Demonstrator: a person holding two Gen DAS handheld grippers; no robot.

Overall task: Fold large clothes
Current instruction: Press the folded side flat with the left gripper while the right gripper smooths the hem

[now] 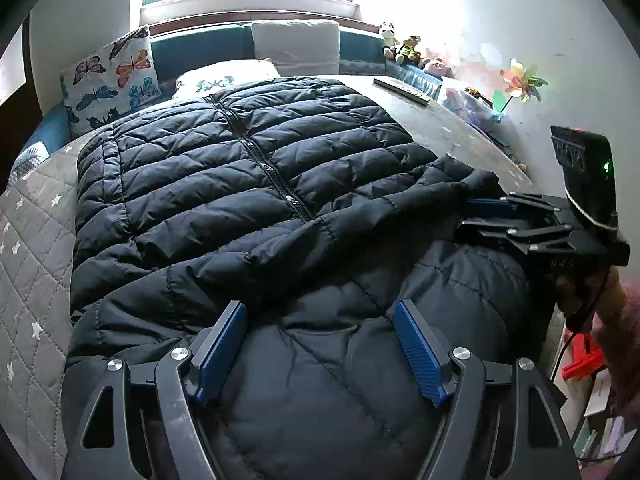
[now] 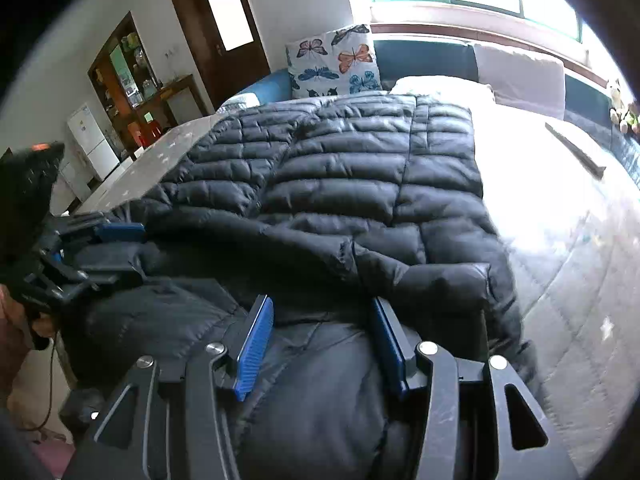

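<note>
Black puffer jacket [image 1: 248, 184] spread on the grey bed cover [image 1: 32, 240]. Left gripper [image 1: 320, 354] and right gripper [image 2: 320, 350], jaws wide, over its near edge; contact probably none, though unclear.

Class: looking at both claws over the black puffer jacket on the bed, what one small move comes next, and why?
Probably close both claws on the near edge of the puffer jacket: the left claw and right claw hang open over bunched fabric, gripping nothing.
</note>
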